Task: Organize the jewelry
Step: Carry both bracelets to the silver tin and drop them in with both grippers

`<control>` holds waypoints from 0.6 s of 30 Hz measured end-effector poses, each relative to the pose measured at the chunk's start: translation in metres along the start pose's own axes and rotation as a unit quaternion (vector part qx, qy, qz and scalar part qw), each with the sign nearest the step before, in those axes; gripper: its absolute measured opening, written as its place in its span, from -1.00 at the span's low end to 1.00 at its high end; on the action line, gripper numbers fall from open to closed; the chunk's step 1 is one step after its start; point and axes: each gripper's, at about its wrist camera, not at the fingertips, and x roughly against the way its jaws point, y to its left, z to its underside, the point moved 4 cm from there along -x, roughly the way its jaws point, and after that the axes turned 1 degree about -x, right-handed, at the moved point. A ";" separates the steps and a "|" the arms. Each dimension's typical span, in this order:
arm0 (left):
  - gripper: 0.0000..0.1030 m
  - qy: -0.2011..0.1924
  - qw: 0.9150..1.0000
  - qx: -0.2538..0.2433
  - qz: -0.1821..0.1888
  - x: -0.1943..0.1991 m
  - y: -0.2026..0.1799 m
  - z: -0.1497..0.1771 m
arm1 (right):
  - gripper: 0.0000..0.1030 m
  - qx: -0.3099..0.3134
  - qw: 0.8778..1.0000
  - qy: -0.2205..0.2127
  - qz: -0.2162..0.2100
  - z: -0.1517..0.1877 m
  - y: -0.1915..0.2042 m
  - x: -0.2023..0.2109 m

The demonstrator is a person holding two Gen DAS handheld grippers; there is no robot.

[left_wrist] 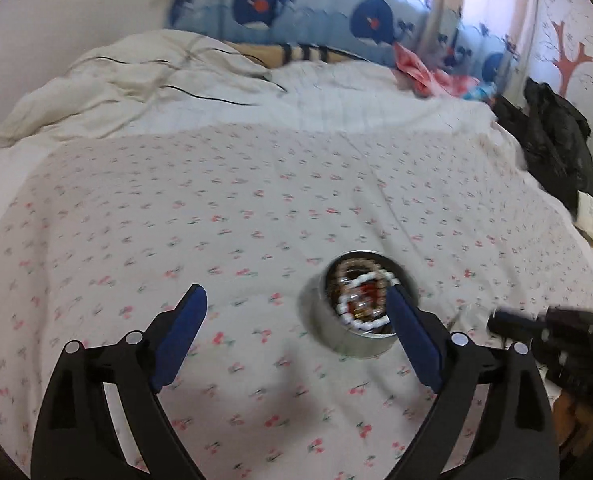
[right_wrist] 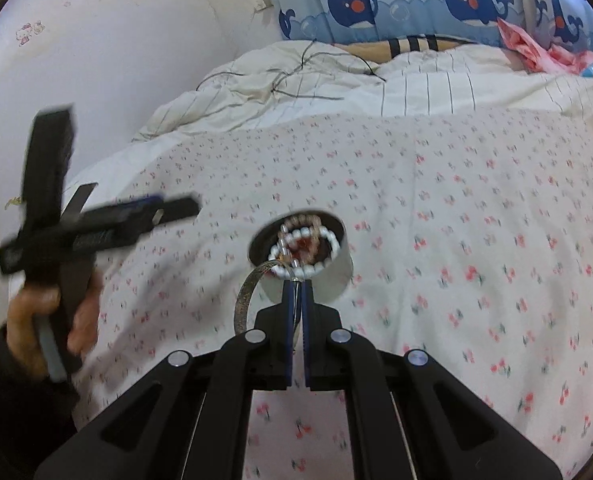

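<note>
A round metal tin [left_wrist: 352,344] stands on the flowered bedspread [left_wrist: 256,208], filled with jewelry. A white bead bracelet [left_wrist: 360,322] lies on top of it. My left gripper [left_wrist: 296,291] is open wide above the bedspread with nothing between its blue pads; the tin sits just inside its right finger. In the right wrist view my right gripper [right_wrist: 296,284] is shut on a silver bangle [right_wrist: 243,304] at the near rim of the tin [right_wrist: 336,280]. The bangle curves out to the left of the fingers. White beads [right_wrist: 300,234] ring the tin's contents.
A person's hand [right_wrist: 32,320] holds the left tool at the left. A rumpled striped duvet [right_wrist: 296,80] lies at the head of the bed under whale-print curtains [right_wrist: 376,0]. Pink cloth [left_wrist: 428,72] and dark bags [left_wrist: 552,140] lie along the right side of the bed.
</note>
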 end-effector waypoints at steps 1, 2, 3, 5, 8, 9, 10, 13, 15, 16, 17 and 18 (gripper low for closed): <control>0.71 -0.004 1.000 0.003 -0.009 0.002 0.005 0.003 | -0.91 0.002 1.000 -0.001 0.001 -0.006 0.002 -0.004; 0.71 -0.008 1.000 0.008 -0.015 0.001 0.010 0.008 | -0.91 0.003 1.000 -0.003 0.003 -0.011 0.003 -0.008; 0.71 -0.008 1.000 0.014 -0.020 -0.001 0.014 0.011 | -0.91 0.005 1.000 -0.003 0.006 -0.015 0.004 -0.012; 0.72 0.002 0.999 0.024 -0.027 -0.008 0.021 0.013 | -0.91 0.005 1.000 -0.001 0.008 -0.025 0.005 -0.024; 0.72 0.015 0.999 0.034 -0.019 -0.014 0.026 0.018 | -0.91 0.004 1.000 0.002 0.011 -0.036 0.005 -0.042; 0.72 0.017 0.999 0.030 -0.021 -0.015 0.025 0.019 | -0.91 0.004 1.000 0.004 0.013 -0.038 0.005 -0.047; 0.73 0.017 0.999 0.027 -0.023 -0.014 0.024 0.020 | -0.91 0.002 1.000 0.007 0.014 -0.041 0.005 -0.055; 0.79 0.015 0.999 0.017 -0.025 -0.012 0.020 0.021 | -0.91 0.003 1.000 0.019 0.020 -0.044 0.004 -0.074; 0.79 0.016 0.999 0.013 -0.024 -0.013 0.017 0.021 | -0.91 0.006 0.999 0.029 0.025 -0.043 0.003 -0.084; 0.80 0.016 1.000 0.012 -0.024 -0.013 0.016 0.021 | -0.90 0.010 0.999 0.036 0.031 -0.042 0.003 -0.090; 0.80 0.018 1.000 0.009 -0.022 -0.013 0.014 0.021 | -0.89 0.016 0.998 0.052 0.038 -0.040 0.002 -0.099; 0.80 0.018 1.000 0.008 -0.020 -0.013 0.012 0.022 | -0.85 0.022 0.997 0.062 0.049 -0.038 0.002 -0.104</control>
